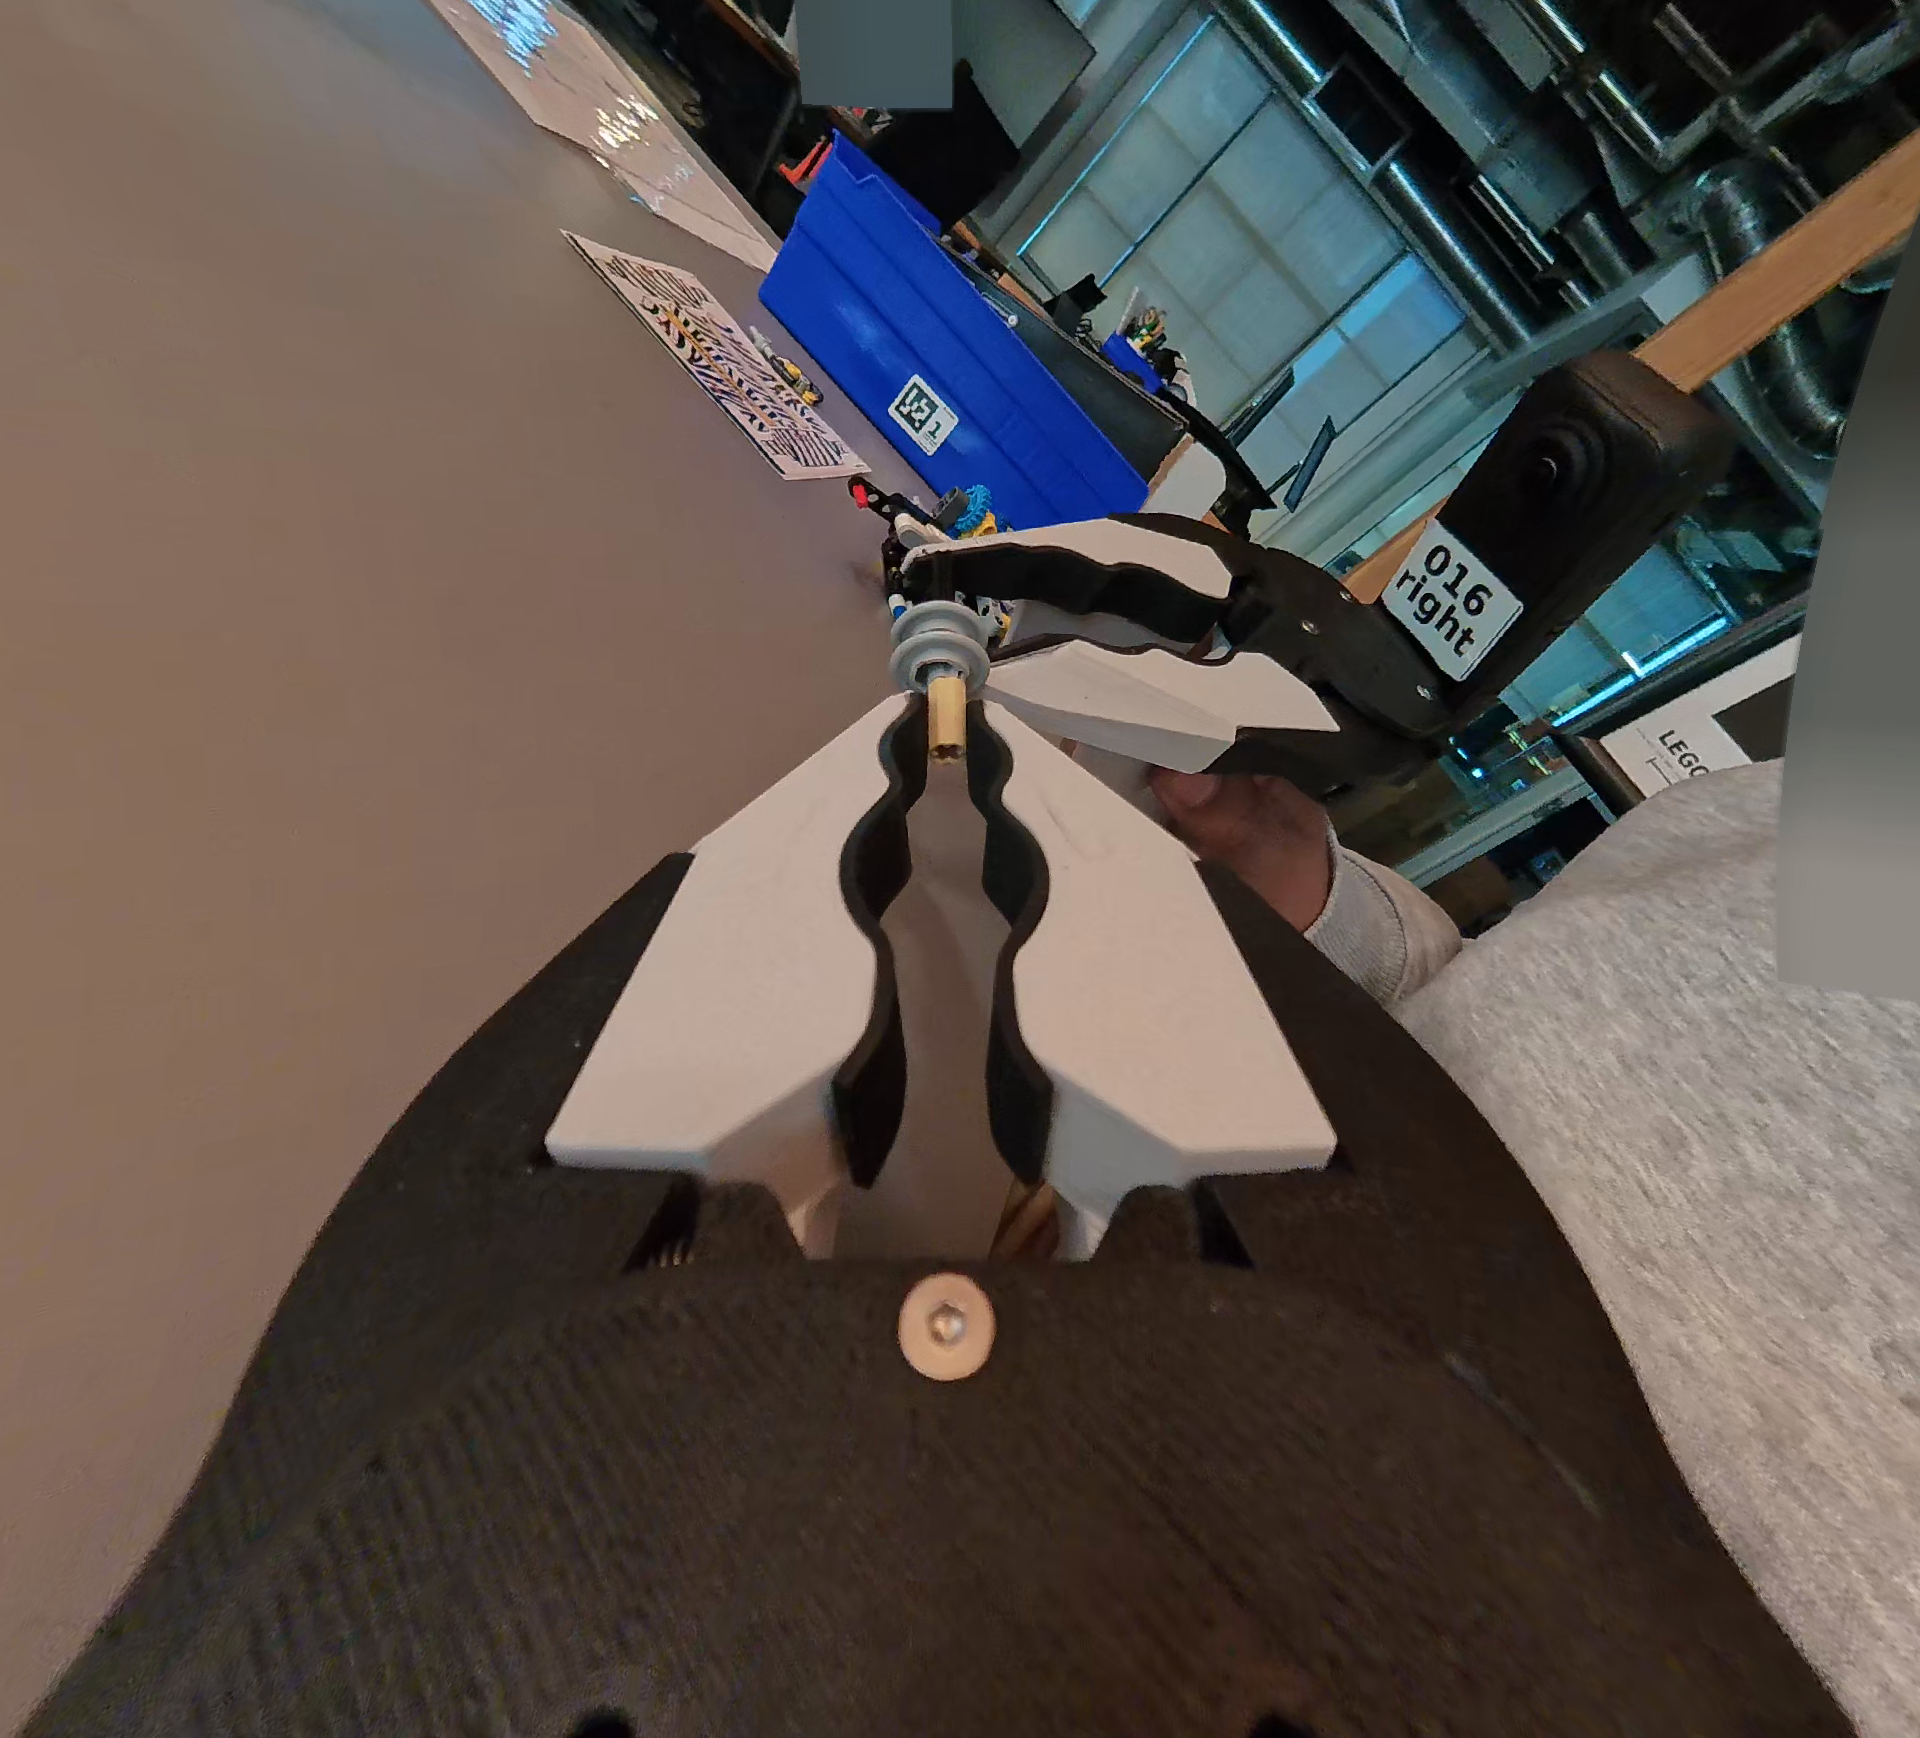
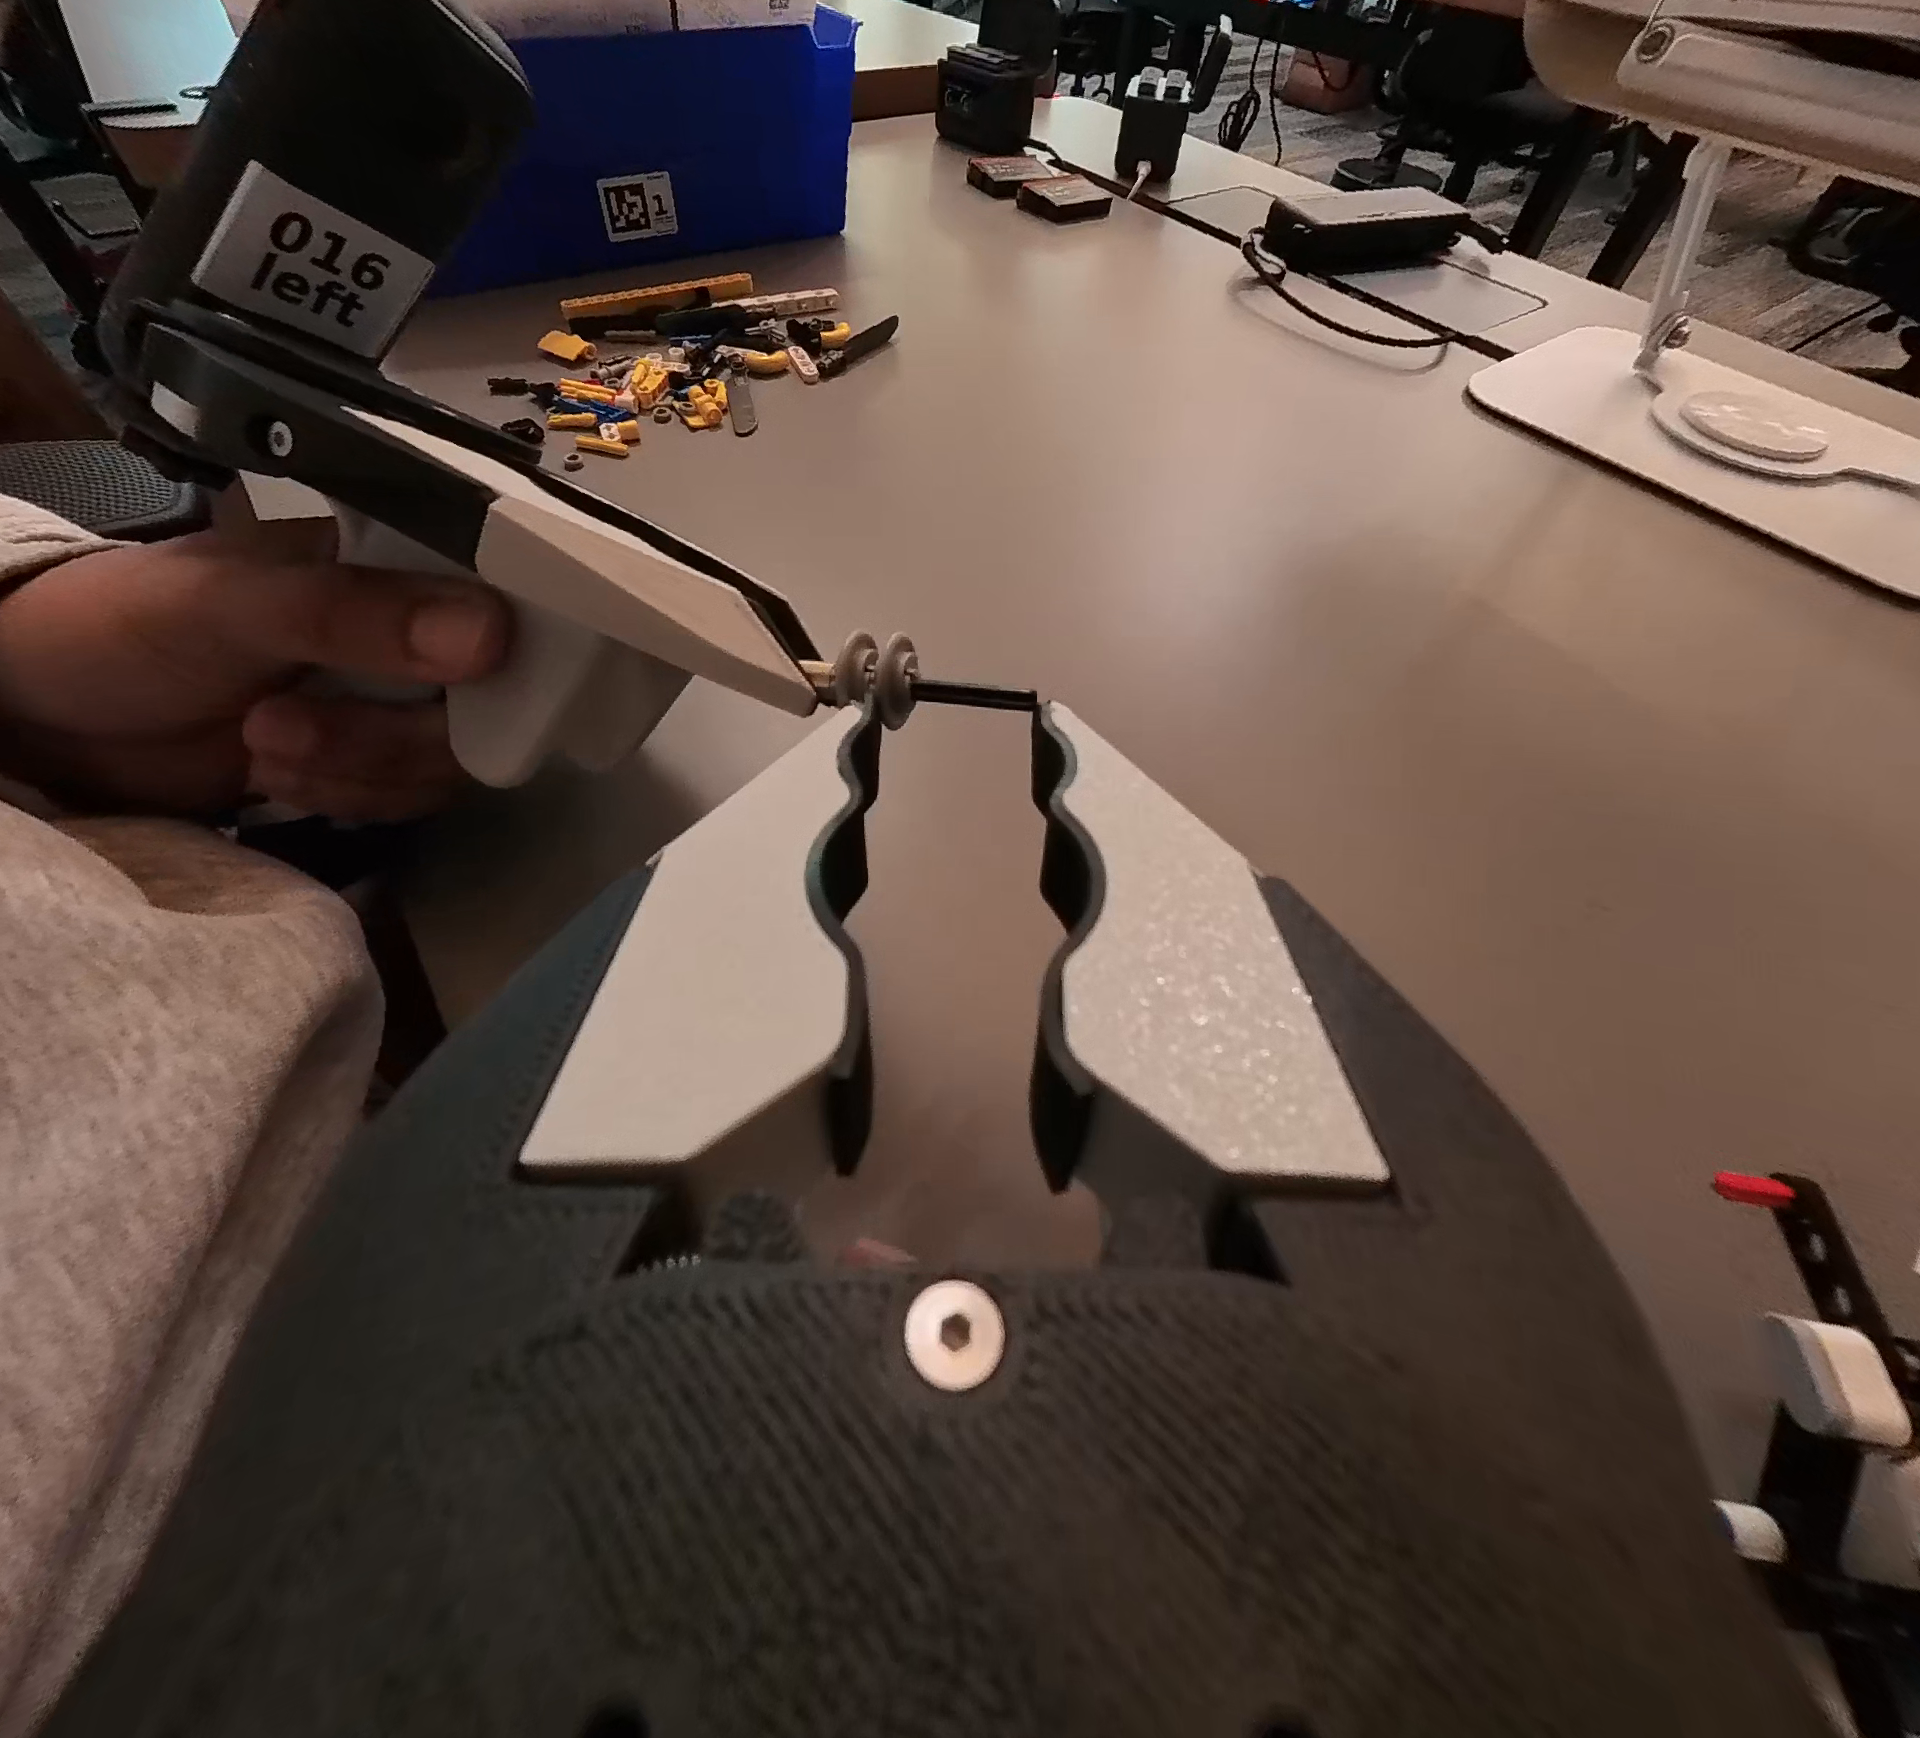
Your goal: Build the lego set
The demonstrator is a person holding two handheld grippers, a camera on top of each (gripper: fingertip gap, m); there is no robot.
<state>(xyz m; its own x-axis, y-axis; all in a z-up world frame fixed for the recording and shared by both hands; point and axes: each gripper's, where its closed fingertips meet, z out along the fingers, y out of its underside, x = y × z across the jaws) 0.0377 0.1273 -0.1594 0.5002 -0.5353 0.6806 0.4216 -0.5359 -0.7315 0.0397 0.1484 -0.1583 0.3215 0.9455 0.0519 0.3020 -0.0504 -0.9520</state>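
In my left wrist view, my left gripper (image 1: 943, 732) pinches a tan pin (image 1: 945, 724) carrying two grey pulleys (image 1: 935, 641) at twelve o'clock.

In my right wrist view, my right gripper (image 2: 951, 724) is spread around the black axle (image 2: 975, 695). Loose pieces (image 2: 686, 374) at eleven o'clock suggest much remains.

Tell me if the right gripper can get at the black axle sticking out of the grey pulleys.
Probably yes. The right gripper is open, with the black axle lying bare right across its fingertips; the left gripper holds only the tan end beyond the grey pulleys.
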